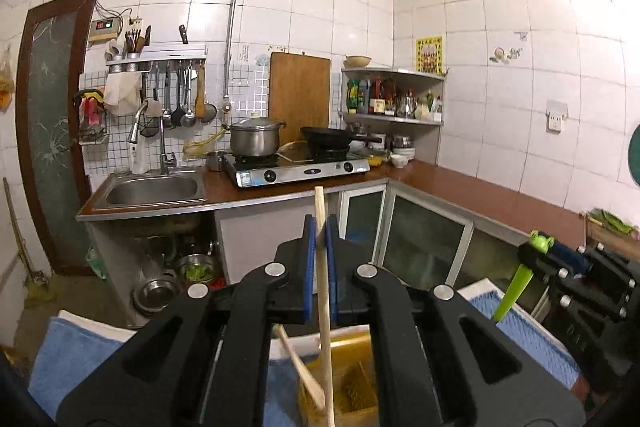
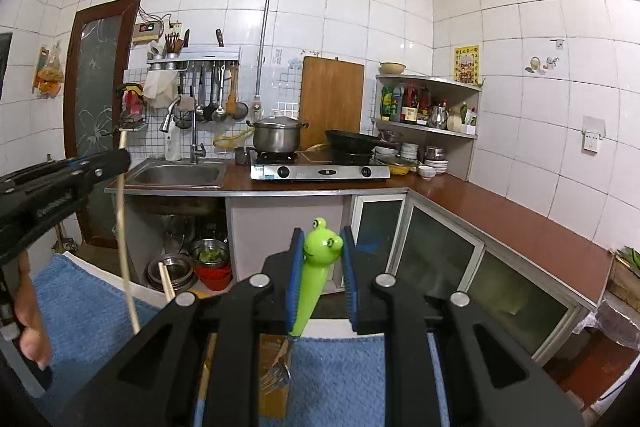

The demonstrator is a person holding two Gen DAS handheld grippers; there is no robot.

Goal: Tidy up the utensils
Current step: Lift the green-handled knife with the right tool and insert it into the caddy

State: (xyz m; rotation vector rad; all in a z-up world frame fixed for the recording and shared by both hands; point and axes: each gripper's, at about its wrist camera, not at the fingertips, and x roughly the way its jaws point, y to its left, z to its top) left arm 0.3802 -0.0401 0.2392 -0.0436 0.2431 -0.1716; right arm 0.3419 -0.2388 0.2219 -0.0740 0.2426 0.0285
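Broadly, a white-tiled kitchen fills both views, with a brown L-shaped counter (image 1: 460,187) running from mid-left across to the right edge. On it, left of centre, sits a steel sink (image 1: 152,189), and a gas stove (image 1: 296,169) stands at centre with a lidded pot (image 1: 254,139) on top. A blue towel (image 2: 340,379) spreads across the bottom of the frames, and a yellowish wooden box (image 1: 352,383) rests on it at lower centre.

The left gripper (image 1: 320,239) is fully closed on a pale wooden chopstick (image 1: 324,291), which stands near upright from the box to just above the pads. A second chopstick (image 1: 300,371) leans in the box, lower centre. The right gripper (image 2: 320,259) is nearly closed, clamped on a fork's green frog-head handle (image 2: 316,267); the fork's metal tines (image 2: 276,375) hang over the box at the bottom centre.
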